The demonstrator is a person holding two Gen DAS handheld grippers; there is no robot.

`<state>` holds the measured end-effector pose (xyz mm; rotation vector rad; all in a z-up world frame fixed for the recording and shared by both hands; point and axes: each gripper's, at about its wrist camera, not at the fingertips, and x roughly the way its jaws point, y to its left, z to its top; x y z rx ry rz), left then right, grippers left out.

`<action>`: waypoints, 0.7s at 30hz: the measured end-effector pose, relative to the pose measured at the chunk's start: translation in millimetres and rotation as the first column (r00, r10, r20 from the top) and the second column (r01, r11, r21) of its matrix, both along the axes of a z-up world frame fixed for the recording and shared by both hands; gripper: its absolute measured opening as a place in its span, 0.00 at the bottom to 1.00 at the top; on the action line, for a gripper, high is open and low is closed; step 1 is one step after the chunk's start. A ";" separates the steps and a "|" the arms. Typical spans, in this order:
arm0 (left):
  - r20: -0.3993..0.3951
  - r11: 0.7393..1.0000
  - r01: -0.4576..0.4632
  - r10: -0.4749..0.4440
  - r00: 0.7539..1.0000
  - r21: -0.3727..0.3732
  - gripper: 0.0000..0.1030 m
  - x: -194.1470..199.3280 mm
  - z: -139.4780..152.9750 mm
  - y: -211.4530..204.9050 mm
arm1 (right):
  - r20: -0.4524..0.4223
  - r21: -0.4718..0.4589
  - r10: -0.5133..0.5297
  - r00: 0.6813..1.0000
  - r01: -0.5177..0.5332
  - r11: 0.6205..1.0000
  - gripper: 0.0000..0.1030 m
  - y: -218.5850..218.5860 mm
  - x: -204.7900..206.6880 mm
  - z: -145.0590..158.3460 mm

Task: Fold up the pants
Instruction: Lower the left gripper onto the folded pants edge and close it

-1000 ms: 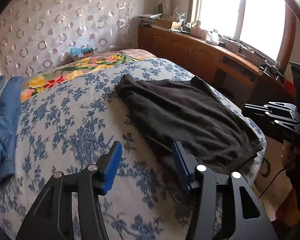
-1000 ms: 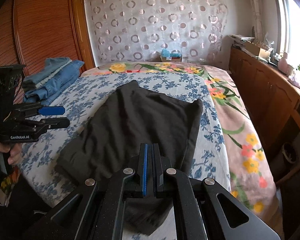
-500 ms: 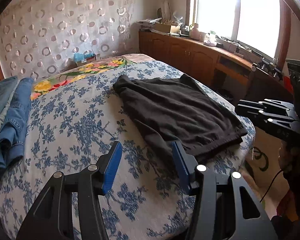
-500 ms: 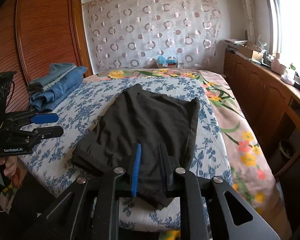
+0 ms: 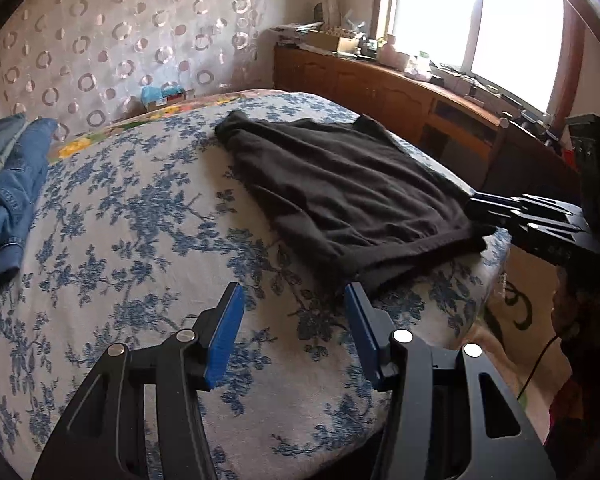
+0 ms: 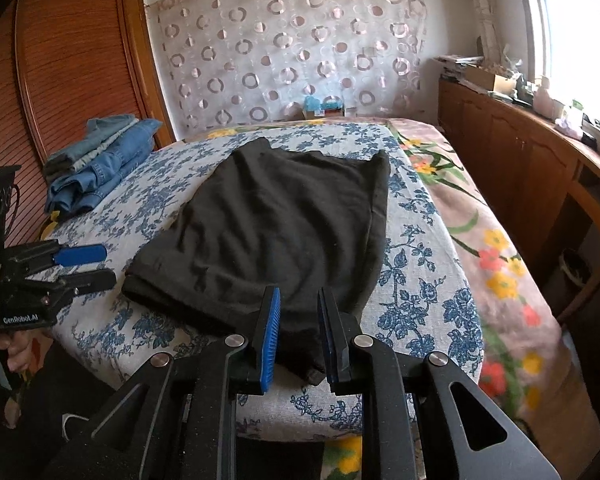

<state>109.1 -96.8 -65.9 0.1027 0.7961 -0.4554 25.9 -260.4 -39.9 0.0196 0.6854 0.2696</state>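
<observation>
Black soft knit pants (image 6: 284, 232), folded flat, are laid lengthwise on the blue-flowered bedspread (image 5: 132, 240), the near hem at the foot edge of the bed. Judged light, limp and non-slippery; sagging is expected unless both near hem corners are pinched. Left gripper (image 5: 292, 324): spread wide, empty, beside the hem's left corner. Right gripper (image 6: 298, 320): parted, holding nothing, over the right corner. Folded blue jeans (image 6: 100, 164) are stacked at the bed's far left edge.

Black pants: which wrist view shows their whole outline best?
The right wrist view: the black pants lie nearly centred, all edges visible except a bit behind the right gripper. The left wrist view shows them obliquely, far edge foreshortened.
</observation>
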 end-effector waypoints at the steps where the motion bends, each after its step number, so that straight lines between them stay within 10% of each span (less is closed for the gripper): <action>1: 0.001 1.000 0.011 -0.011 1.000 -0.003 0.52 -1.2 0.2 -1.9 | 0.000 -0.003 -0.001 1.000 0.001 1.000 0.19 -0.4 -0.3 -0.5; 21: 0.010 0.998 0.037 -0.037 0.999 0.059 0.41 21.5 -2.5 -35.1 | -0.031 0.012 -0.006 0.999 0.006 1.000 0.20 -14.5 -0.9 -13.5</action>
